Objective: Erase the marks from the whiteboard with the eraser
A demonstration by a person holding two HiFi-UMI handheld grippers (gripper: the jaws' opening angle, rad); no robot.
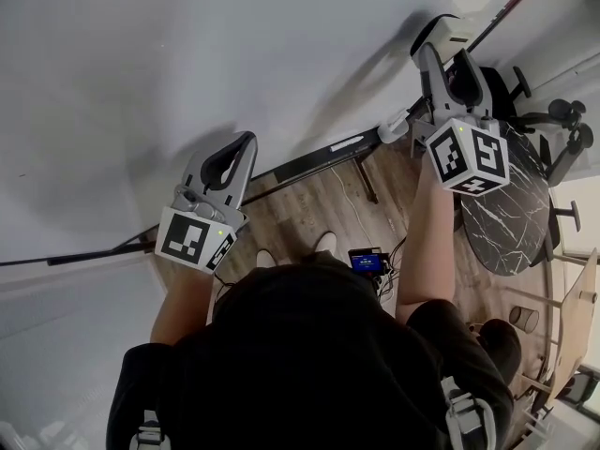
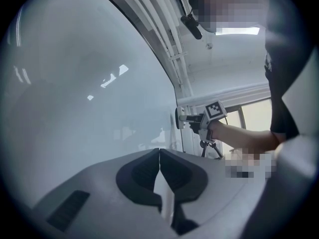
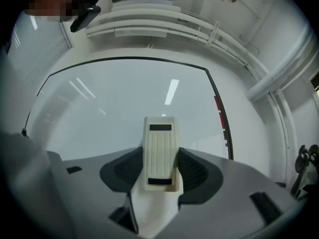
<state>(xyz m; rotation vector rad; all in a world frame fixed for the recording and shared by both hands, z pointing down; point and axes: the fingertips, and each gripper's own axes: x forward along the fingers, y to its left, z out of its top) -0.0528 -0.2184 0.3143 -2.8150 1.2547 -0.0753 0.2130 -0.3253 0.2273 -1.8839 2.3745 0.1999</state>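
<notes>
From the head view, my left gripper (image 1: 240, 150) is held low on the left and my right gripper (image 1: 441, 50) is raised higher on the far right. Both point at the big glossy white whiteboard (image 1: 187, 64) that fills the far side. Along the board's lower edge runs a dark rail, and below it lies the brown wooden plank floor (image 1: 309, 204). A round black marble-patterned table (image 1: 511, 209) stands to the right, near my right forearm. A small device with a lit blue screen (image 1: 366, 262) sits on the floor just beyond my head.

In the left gripper view, my left jaws are clenched together with nothing between them, aimed at the bare board surface. Further right, my right gripper has its front end up at the board.

In the right gripper view, my right jaws are clamped on a cream rectangular ribbed plastic eraser (image 3: 159, 153), one pad on each long side. It stands upright between them and reaches forward toward the lower middle of the board. I cannot tell here whether it touches. A few short red marks (image 3: 220, 114) sit by the board's black right edge, well to the right of the eraser
</notes>
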